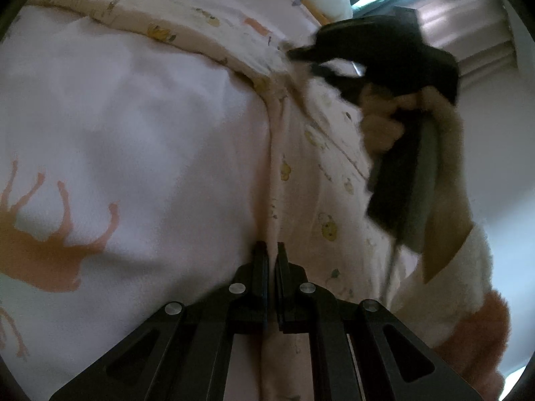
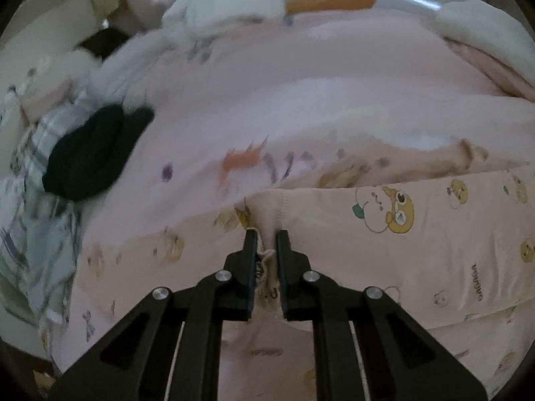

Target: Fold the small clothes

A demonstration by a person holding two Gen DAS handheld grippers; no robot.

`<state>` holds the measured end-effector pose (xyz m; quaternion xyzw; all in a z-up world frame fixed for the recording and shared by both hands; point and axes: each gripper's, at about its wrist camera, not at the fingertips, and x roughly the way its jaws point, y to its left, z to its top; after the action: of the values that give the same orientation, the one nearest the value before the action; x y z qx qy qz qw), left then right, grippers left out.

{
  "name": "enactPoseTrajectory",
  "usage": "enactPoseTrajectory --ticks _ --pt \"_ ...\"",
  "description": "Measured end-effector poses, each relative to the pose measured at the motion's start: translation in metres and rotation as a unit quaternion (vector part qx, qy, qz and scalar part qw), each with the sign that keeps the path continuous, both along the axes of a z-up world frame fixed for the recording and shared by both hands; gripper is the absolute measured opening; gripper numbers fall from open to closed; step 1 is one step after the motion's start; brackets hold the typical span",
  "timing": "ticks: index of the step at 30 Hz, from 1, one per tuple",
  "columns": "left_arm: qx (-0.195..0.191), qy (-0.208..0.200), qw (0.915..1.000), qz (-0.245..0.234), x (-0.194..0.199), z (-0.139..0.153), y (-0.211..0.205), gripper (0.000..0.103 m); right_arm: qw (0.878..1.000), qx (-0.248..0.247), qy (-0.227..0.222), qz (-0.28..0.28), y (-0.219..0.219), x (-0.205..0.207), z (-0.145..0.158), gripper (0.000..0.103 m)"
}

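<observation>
We are looking at a small pale pink garment printed with yellow cartoon chicks, lying across the lower right of the right wrist view on a pink bed sheet with orange and purple animal prints. Our right gripper is pinching a bunched, hemmed edge of it at the lower centre, a loose thread showing between the fingers. In the left wrist view our left gripper is pressing together on a raised fold of the same garment at the bottom centre. A dark cloth is lying at the left on a plaid fabric. The person's hand is holding the other gripper at upper right.
</observation>
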<state>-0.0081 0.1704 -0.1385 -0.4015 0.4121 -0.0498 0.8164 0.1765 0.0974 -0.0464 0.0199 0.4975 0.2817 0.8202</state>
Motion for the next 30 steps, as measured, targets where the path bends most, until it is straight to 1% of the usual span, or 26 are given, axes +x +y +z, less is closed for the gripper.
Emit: enactPoseTrajectory --ticks 2,3,5,6,7,8,10,11,13,15,16,19,20,22,24,25,26,27,28,29,30 --pt "-0.011 0.000 0.9999 0.002 -0.002 -0.002 0.002 0.008 0.999 -0.032 0.025 0.022 0.014 -0.003 -0.024 0.018" --pt "-0.015 0.000 0.9999 0.002 -0.003 -0.002 0.003 0.008 0.999 -0.037 0.033 0.021 0.014 -0.004 -0.034 0.020" --pt "-0.016 0.001 0.9999 0.002 -0.004 -0.002 0.004 0.008 0.999 -0.025 0.017 0.018 0.014 -0.008 -0.035 0.028" --pt "-0.016 0.000 0.9999 0.002 -0.003 -0.002 0.004 0.007 0.999 -0.012 0.026 0.023 0.014 -0.008 -0.034 0.043" --pt "-0.014 0.000 0.9999 0.002 -0.004 -0.002 0.003 0.007 0.998 0.007 0.047 0.035 0.013 -0.007 -0.031 0.054" --pt "-0.014 0.000 0.9999 0.001 -0.002 -0.001 0.005 0.007 0.997 0.024 0.065 0.045 0.010 -0.005 -0.026 0.056" --pt "-0.016 0.000 0.9999 0.002 -0.003 -0.002 0.004 0.008 0.994 0.042 0.075 0.060 0.004 -0.005 -0.010 0.054" --pt "-0.018 -0.001 0.9998 0.003 -0.004 -0.002 0.005 0.008 0.995 0.045 0.065 0.063 -0.002 -0.007 0.000 0.055" --pt "-0.021 -0.004 0.9998 0.005 -0.007 -0.002 0.008 0.008 0.997 0.041 0.030 0.057 -0.020 -0.010 0.018 0.061" --pt "-0.021 -0.006 0.9997 0.006 -0.011 -0.002 0.008 0.008 0.999 0.031 -0.003 0.039 -0.043 -0.008 0.028 0.062" --pt "-0.021 -0.007 0.9997 0.007 -0.012 -0.002 0.009 0.008 1.000 0.012 -0.014 0.021 -0.058 -0.004 0.030 0.062" --pt "-0.018 -0.008 0.9997 0.013 -0.015 -0.002 0.007 0.008 0.998 -0.044 -0.030 -0.042 -0.102 0.016 0.018 0.059" --pt "-0.016 -0.008 0.9997 0.016 -0.014 -0.002 0.008 0.008 0.995 -0.061 -0.027 -0.071 -0.123 0.022 0.011 0.059" --pt "-0.007 -0.009 0.9997 0.023 -0.011 0.002 0.007 0.008 0.990 -0.075 -0.005 -0.121 -0.171 0.036 -0.005 0.059" --pt "-0.007 -0.010 0.9995 0.029 -0.012 0.003 0.007 0.008 0.984 -0.103 -0.002 -0.147 -0.203 0.044 -0.017 0.057" --pt "-0.016 -0.011 0.9991 0.037 -0.012 0.003 0.009 0.008 0.979 -0.136 -0.006 -0.151 -0.218 0.047 -0.026 0.055" --pt "-0.023 -0.012 0.9988 0.041 -0.013 0.001 0.011 0.008 0.973 -0.171 -0.003 -0.156 -0.232 0.050 -0.037 0.056" --pt "-0.035 -0.013 0.9982 0.048 -0.014 0.000 0.014 0.008 0.971 -0.179 -0.002 -0.161 -0.245 0.052 -0.043 0.059" --pt "-0.043 -0.013 0.9975 0.054 -0.015 -0.001 0.016 0.008 0.977 -0.139 -0.006 -0.161 -0.263 0.050 -0.043 0.059" --pt "-0.046 -0.012 0.9971 0.059 -0.015 -0.001 0.018 0.008 0.980 -0.118 -0.002 -0.163 -0.273 0.049 -0.041 0.059" --pt "-0.045 -0.008 0.9971 0.062 -0.014 0.000 0.019 0.008 0.980 -0.107 0.002 -0.166 -0.279 0.049 -0.040 0.059"
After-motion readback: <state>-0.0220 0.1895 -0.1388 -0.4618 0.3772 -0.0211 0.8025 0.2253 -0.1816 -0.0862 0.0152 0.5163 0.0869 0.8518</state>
